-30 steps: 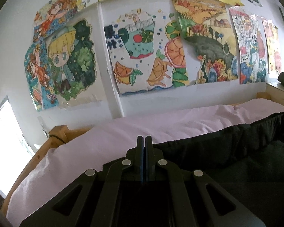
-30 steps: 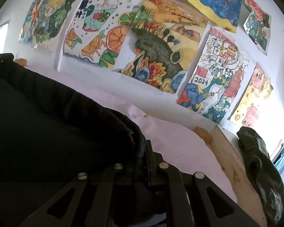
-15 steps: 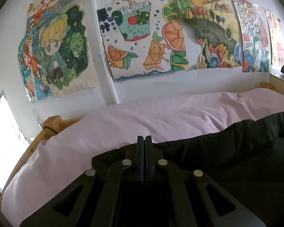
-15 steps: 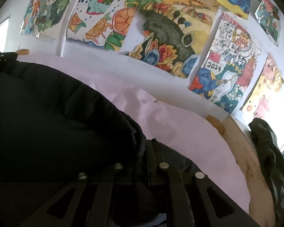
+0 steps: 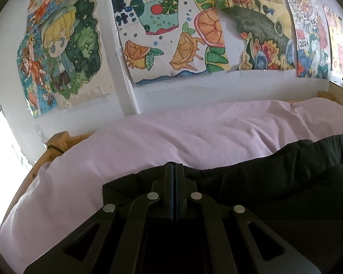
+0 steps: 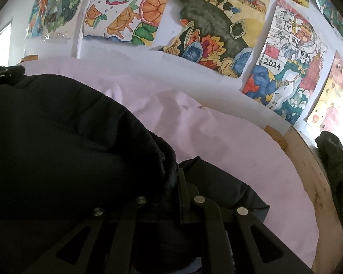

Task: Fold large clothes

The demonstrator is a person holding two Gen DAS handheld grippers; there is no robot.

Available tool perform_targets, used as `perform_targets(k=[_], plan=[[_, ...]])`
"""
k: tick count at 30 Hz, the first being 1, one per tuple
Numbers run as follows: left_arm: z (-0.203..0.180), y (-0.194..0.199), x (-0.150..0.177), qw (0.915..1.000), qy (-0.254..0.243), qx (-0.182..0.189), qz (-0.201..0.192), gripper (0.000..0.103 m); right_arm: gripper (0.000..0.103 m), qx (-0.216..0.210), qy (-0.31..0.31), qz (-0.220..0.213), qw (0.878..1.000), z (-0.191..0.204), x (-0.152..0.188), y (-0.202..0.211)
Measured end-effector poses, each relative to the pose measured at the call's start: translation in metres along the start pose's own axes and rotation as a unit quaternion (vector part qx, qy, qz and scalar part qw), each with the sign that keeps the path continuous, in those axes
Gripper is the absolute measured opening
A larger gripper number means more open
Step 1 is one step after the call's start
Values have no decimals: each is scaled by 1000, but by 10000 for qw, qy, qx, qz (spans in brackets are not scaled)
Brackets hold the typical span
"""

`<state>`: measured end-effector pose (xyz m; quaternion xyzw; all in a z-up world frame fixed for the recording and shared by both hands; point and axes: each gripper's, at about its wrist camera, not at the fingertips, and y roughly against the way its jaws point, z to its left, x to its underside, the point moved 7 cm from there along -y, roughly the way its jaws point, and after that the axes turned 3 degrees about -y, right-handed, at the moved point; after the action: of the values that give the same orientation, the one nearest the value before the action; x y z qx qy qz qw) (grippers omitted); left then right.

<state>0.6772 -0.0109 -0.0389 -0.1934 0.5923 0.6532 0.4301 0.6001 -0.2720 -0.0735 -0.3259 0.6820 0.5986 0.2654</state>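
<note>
A large black garment (image 5: 274, 171) is held stretched above a bed with a pink sheet (image 5: 171, 137). My left gripper (image 5: 173, 166) is shut on the garment's left edge, with black cloth showing on both sides of the closed fingers. In the right wrist view the same black garment (image 6: 68, 137) bulges over the left half of the frame. My right gripper (image 6: 179, 173) is shut on its gathered right edge, and cloth hides the left finger. The left gripper (image 6: 2, 73) shows at the far left of the right wrist view.
A white wall with several coloured drawings (image 5: 171, 34) rises behind the bed. The wooden bed frame (image 6: 313, 182) runs along the right, with a dark green garment (image 6: 336, 164) lying on it. A wooden frame corner (image 5: 57, 141) stands at the left, by a bright window (image 5: 2, 148).
Both grippers have tilted down and lowered toward the bed with the black garment. More pink sheet shows ahead, and the drawings have shifted up in both views.
</note>
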Motion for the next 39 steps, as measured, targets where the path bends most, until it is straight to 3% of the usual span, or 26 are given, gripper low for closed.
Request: perform_targets(k=[15,18,21,23,24,26,27,28,29,31,39], plan=[[-2,-5,3,9999,-36,-66,124,1,18,-27,-156,35,9999,-2,2,-3],[-2,-5,4,9999,-51,-81,127,2,25,43,-242,12,9997,-6,3,0],[-1,-2,5,9998,-70,-121,142,6,43,99,-467,-2,9989,-16,3,4],[0,1,5,9998,-55,-122,142,11,64,76,-737,-8,9973,-26,3,8],[2,2,5,9998,-38,-131,138,13,69,74,-870,-19,9962,-32,3,9],[4,6,3,9999,1,-123,90,40,78,-48,-1148,-34,9934,-42,4,12],[6,8,2,9998,20,-190,53,49,79,-70,-1184,-33,9929,-44,4,12],[9,12,1,9996,62,-269,-5,66,81,-19,-1243,-28,9922,-46,4,13],[11,17,0,9996,124,-245,-108,74,82,21,-1225,-54,9925,-47,3,16],[13,22,-2,9994,171,-232,-184,79,84,141,-1150,-120,9932,-47,0,20],[20,44,-6,9989,362,-154,-255,80,94,596,-1021,-329,9924,-57,-12,39]])
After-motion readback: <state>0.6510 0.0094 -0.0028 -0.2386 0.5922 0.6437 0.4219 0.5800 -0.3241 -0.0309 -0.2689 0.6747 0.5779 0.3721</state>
